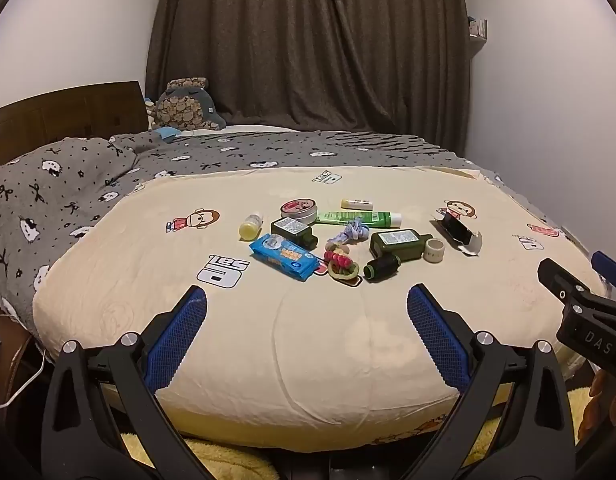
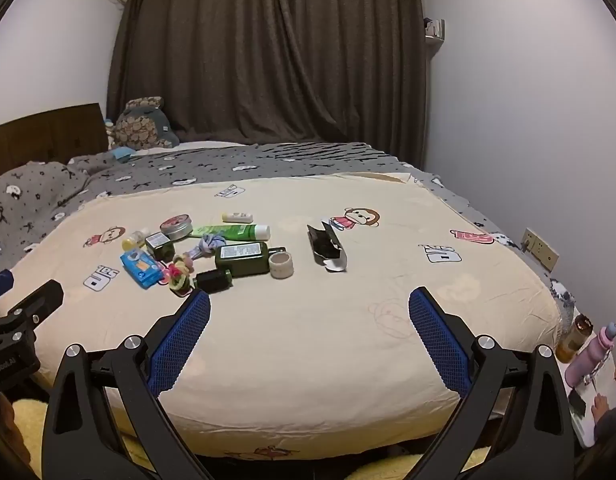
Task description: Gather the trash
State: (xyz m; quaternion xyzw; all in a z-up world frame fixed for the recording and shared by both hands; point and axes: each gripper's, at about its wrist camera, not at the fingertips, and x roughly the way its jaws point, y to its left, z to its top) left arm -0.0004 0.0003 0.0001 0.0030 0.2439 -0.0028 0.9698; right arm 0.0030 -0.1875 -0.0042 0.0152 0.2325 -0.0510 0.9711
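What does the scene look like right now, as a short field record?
surface: bed, cream cover
pile: blue pack, green tube, tin, two green bottles, yellow bottle
apart from pile: torn black box, to its right
left gripper: open, empty, short of pile
right gripper: open, empty

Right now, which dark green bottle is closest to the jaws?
The small round one with the black label, lying on its side at the pile's near edge. The two flat rectangular ones lie farther back.
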